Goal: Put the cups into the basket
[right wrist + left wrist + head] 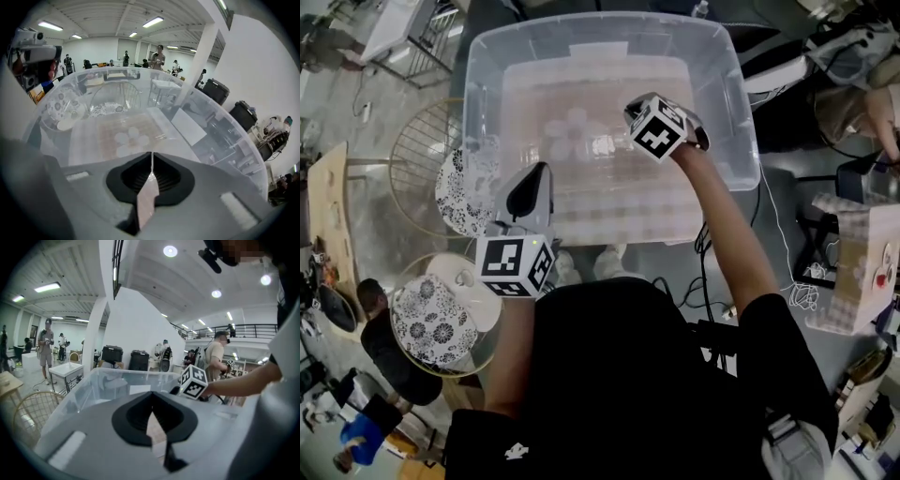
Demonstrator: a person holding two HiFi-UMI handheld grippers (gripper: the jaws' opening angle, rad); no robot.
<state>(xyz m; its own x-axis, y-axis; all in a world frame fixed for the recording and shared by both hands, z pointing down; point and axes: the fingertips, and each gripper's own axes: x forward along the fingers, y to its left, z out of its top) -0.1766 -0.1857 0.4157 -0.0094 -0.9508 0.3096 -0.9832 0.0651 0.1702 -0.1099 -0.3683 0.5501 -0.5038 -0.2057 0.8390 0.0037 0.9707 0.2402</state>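
1. Person's black shirt [628, 375] fills the near edge, both arms reaching away.
2. Cups [125, 139]: pale, see-through, round, and bunched together on the floor of the clear plastic basket [741, 141], around its middle.
3. Left claw [152, 404] is pinched together with nothing in it, just beside the basket's near-left wall.
4. Right claw [151, 161] is closed tight too, also empty. It's inside the basket's rim, with the cups just beyond its tips.

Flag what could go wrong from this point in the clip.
1. The left gripper and the right gripper both have their jaws shut on nothing. Reaching for a cup that way would likely shove it rather than grasp it.
2. A patterned cup sits beside the clear bin wall, close to the left gripper, so a careless swing could knock it.
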